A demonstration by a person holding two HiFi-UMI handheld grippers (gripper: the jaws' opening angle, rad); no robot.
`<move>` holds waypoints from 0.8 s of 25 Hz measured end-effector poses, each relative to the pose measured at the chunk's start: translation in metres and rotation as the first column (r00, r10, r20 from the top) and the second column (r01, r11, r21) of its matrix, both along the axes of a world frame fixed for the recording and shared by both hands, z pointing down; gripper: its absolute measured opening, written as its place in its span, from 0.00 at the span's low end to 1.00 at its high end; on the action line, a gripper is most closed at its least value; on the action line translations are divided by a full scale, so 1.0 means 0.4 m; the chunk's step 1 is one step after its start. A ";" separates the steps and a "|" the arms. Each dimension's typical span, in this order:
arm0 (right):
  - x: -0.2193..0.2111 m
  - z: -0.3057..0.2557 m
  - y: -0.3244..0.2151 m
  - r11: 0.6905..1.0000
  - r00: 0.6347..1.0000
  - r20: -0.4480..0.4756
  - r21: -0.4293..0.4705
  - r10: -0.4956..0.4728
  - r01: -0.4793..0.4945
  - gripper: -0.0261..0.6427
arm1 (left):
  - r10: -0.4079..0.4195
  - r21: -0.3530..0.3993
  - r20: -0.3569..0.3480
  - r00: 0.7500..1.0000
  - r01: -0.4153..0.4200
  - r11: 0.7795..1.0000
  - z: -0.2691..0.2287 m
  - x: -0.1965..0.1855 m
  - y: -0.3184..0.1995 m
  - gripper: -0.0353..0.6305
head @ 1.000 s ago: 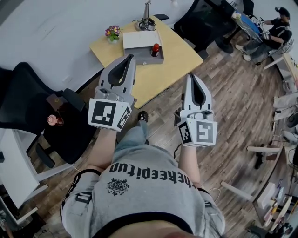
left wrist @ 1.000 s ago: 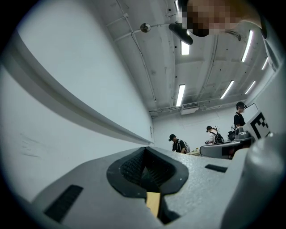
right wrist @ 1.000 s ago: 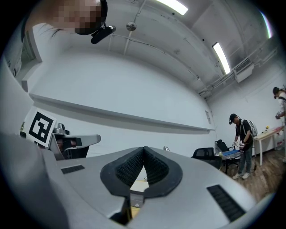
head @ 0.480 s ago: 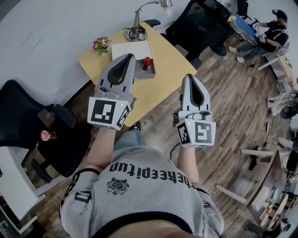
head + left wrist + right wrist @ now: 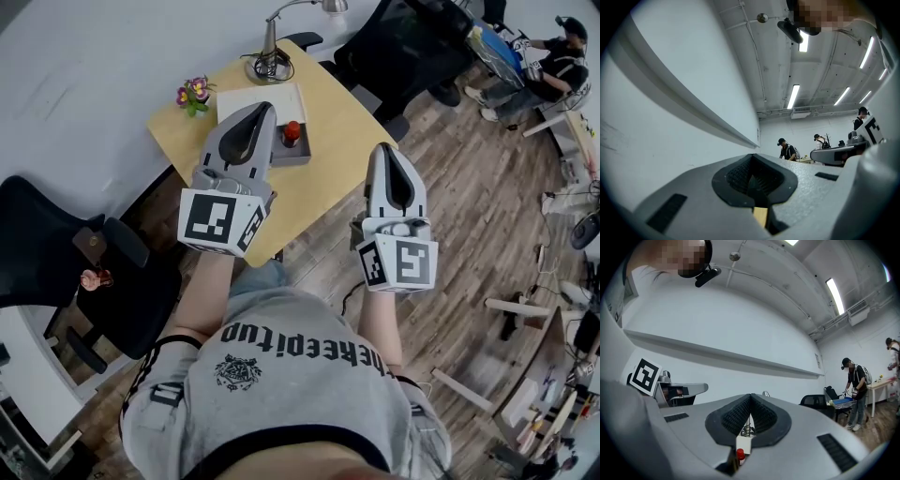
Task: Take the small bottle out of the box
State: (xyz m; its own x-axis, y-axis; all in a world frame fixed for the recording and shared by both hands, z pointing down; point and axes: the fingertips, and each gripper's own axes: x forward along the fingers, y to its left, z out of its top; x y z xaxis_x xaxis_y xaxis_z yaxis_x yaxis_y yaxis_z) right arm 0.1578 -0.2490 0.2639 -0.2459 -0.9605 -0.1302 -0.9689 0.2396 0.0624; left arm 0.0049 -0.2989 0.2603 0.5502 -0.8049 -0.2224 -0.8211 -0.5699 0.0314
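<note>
While both devices hang in the air short of the desk (image 5: 330, 183), the small bottle (image 5: 292, 133) stands upright, red cap uppermost, inside the grey box (image 5: 303, 153) on the desk's far half, with the box's white lid (image 5: 258, 97) lying open behind it; the bottle's long axis is judged vertical. From the left hand-held gripper (image 5: 263, 111) the bottle lies just to the right of the tip and slightly nearer the person in the head view, though the height between them cannot be told; from the right hand-held gripper (image 5: 386, 150) it lies well apart, up and to the left across bare desk. The left is judged the nearer of the two, yet the right gripper view shows the red cap straight ahead through the slit below its pads. Left hand-held gripper: jaws fully together, nothing between them, only a sliver of desk seen beyond. Right hand-held gripper: jaws likewise meeting at the tips, nothing held and nothing touched. Either device must part its jaws before any grasp of the bottle is possible.
</note>
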 end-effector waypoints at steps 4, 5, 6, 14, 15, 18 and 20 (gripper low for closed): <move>-0.003 0.002 -0.043 1.000 1.000 0.002 -0.010 -0.001 0.001 0.04 | 0.009 -0.024 0.017 1.000 -0.009 1.000 0.014 0.005 -0.043 0.06; -0.005 0.005 -0.055 1.000 1.000 0.001 -0.014 -0.002 0.002 0.04 | 0.008 -0.033 0.020 1.000 -0.008 0.999 0.020 0.005 -0.058 0.06; -0.006 0.007 -0.067 1.000 1.000 0.000 -0.019 -0.003 0.003 0.04 | 0.008 -0.043 0.024 1.000 -0.007 0.999 0.027 0.005 -0.073 0.06; -0.005 0.055 -0.154 0.997 1.000 0.000 -0.074 -0.024 0.024 0.04 | 0.017 -0.158 0.078 0.997 -0.004 0.987 0.124 0.031 -0.174 0.06; -0.006 0.064 -0.163 0.996 1.000 0.001 -0.083 -0.027 0.027 0.04 | 0.021 -0.176 0.089 0.996 -0.005 0.984 0.143 0.035 -0.184 0.06; -0.017 0.091 -0.190 0.993 0.999 0.002 -0.110 -0.036 0.036 0.04 | 0.033 -0.238 0.126 0.991 -0.002 0.971 0.210 0.036 -0.214 0.06; -0.025 0.108 -0.207 0.991 0.999 0.003 -0.127 -0.041 0.041 0.04 | 0.048 -0.283 0.156 0.987 -0.002 0.959 0.260 0.038 -0.232 0.06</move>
State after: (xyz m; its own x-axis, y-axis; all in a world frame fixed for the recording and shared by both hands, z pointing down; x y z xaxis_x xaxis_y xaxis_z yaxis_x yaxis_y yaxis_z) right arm 0.1477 -0.3318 0.3072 -0.2858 -0.9583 -0.0079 -0.9580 0.2854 0.0288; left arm 0.0203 -0.3917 0.3644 0.5808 -0.8075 0.1032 -0.8140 -0.5775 0.0625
